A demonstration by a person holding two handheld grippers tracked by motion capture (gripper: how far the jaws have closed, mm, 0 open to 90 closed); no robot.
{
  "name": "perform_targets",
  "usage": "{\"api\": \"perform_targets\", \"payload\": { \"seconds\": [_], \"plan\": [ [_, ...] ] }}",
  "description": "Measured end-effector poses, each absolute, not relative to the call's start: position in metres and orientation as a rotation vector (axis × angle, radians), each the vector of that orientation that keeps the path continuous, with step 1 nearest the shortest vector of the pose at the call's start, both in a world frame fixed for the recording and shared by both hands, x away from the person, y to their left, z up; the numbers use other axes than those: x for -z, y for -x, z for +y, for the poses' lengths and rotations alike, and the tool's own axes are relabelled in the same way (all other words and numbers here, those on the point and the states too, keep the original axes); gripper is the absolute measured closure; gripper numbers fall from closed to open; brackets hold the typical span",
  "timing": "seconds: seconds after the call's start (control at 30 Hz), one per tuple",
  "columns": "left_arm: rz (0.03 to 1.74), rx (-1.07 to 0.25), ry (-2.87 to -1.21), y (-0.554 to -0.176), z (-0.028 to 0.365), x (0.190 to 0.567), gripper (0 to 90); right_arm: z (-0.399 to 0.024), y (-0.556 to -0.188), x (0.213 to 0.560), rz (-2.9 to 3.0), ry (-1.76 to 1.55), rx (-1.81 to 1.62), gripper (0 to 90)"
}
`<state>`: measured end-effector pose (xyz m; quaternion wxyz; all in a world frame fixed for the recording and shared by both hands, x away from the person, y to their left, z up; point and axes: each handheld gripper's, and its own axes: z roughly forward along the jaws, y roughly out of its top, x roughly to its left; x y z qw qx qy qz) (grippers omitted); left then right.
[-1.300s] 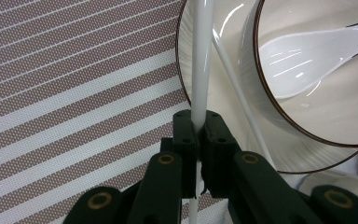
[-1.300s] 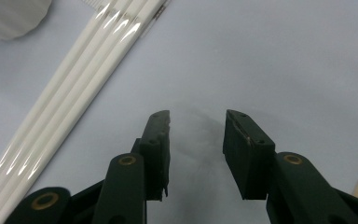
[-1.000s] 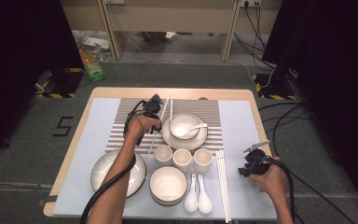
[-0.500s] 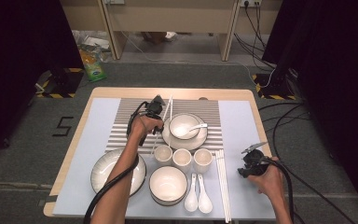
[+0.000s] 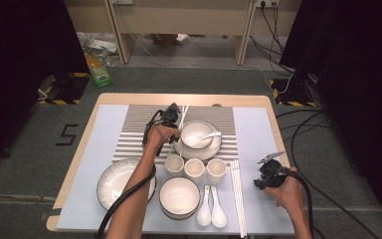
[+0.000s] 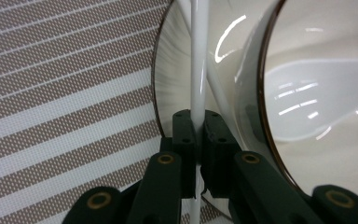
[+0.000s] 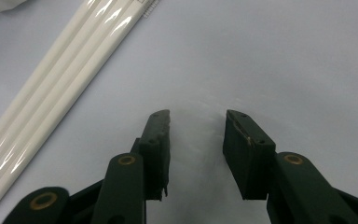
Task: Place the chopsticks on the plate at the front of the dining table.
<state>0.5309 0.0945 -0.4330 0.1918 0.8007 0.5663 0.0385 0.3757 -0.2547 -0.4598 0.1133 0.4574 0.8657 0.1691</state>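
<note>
**Chopsticks in hand beside the far bowl**

We've got the left gripper (image 6: 196, 135) clamped tight on a white chopstick (image 6: 198, 56), a second stick angling off just behind it, right against the rim of the plate (image 6: 161, 88) under the far bowl (image 5: 196, 133). From above, our left gripper (image 5: 171, 115) sits just left of that bowl. The right gripper (image 7: 196, 140) rests with jaws partly apart, nothing between them, over the pale mat (image 7: 284, 56) near the laid chopsticks (image 7: 60, 79). By our reckoning most of the setting is down: bowls, cups (image 5: 195, 168), spoons (image 5: 211, 213). Placing this pair remains.
</note>
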Motion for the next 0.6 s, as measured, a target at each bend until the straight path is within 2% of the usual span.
{"api": "perform_targets", "payload": {
  "seconds": [0.4,0.6],
  "plan": [
    [1.625,-0.136,-2.206,-0.5351,0.0904,0.4375,83.4,-0.254,-0.3756,0.4597,2.539,-1.344,-0.49,60.8],
    [1.623,-0.139,-2.196,-0.5332,0.0905,0.436,78.5,-0.2541,-0.3754,0.4598,2.537,-1.344,-0.491,60.8]
  ]
}}
